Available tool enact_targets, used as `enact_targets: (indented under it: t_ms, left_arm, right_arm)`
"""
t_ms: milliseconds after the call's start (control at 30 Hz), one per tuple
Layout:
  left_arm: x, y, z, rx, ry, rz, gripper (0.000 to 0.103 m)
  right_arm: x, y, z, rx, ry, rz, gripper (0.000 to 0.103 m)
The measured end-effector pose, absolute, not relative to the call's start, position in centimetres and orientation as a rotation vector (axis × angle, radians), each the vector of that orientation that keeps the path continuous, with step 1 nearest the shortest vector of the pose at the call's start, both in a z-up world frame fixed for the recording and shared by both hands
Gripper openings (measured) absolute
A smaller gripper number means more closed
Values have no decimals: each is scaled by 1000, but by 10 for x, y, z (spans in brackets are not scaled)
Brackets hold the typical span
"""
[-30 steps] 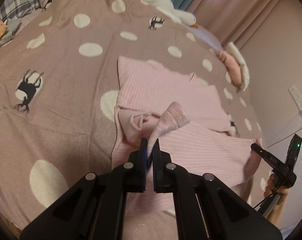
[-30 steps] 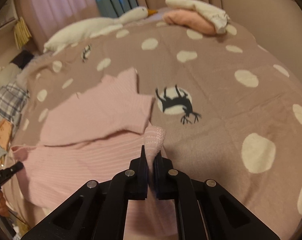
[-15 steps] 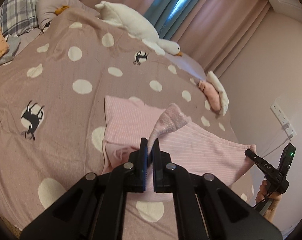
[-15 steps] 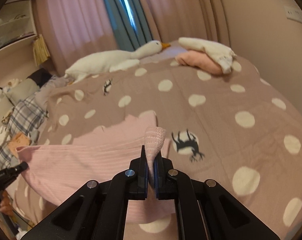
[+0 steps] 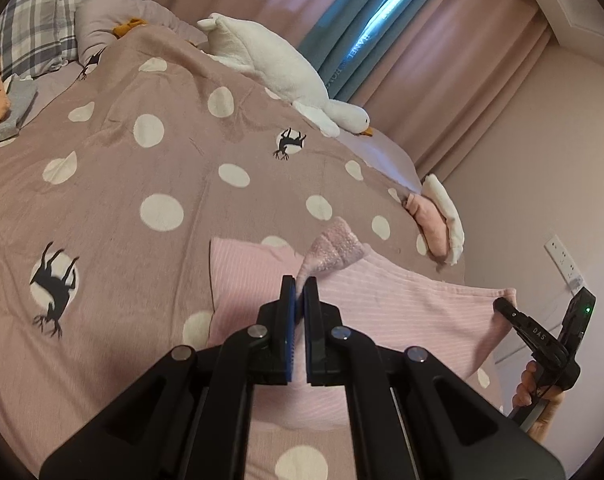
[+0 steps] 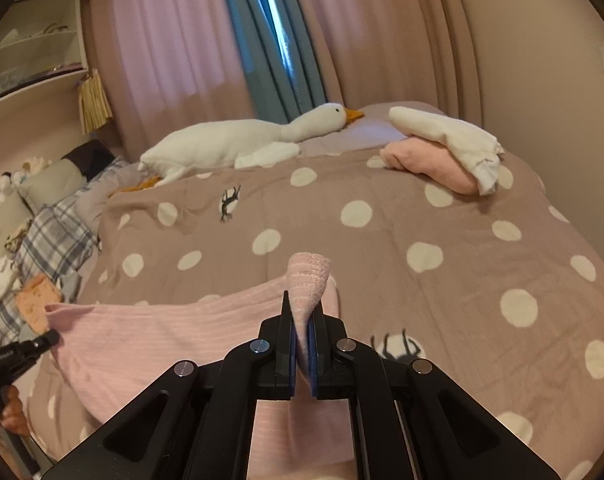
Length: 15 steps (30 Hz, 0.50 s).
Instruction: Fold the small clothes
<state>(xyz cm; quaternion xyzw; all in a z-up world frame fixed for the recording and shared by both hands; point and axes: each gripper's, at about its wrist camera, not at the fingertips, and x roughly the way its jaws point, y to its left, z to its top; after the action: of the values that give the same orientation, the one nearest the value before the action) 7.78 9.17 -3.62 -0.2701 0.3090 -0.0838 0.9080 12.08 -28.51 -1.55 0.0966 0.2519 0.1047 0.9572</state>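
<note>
A small pink ribbed garment [image 5: 401, 300] is held up above the polka-dot bedspread [image 5: 142, 184], stretched between both grippers. My left gripper [image 5: 300, 284] is shut on one corner, and a fuzzy pink cuff [image 5: 333, 248] sticks up past its tips. My right gripper [image 6: 302, 312] is shut on the other corner, with a rolled cuff [image 6: 307, 280] rising above it. The garment [image 6: 162, 336] hangs to the left in the right wrist view. The right gripper also shows at the right of the left wrist view [image 5: 505, 304], the left gripper at the left edge of the right wrist view [image 6: 50, 336].
A white plush goose [image 6: 238, 142] lies along the far edge of the bed. Folded pink and white clothes [image 6: 441, 148] sit at the far right corner. Plaid pillows and loose clothes [image 6: 50, 236] lie at the left. A wall with sockets [image 5: 565, 260] is close on the right.
Both grippers have lifted the garment off the bed, so its edge now hangs taut between them. The views have tilted up toward the curtains.
</note>
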Motion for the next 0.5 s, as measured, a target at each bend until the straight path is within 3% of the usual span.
enact_targets:
  t_ms: [500]
  left_arm:
    - [158, 105, -49, -564, 676, -102, 3]
  right_arm:
    - [220, -267, -18, 153, 591, 224, 5]
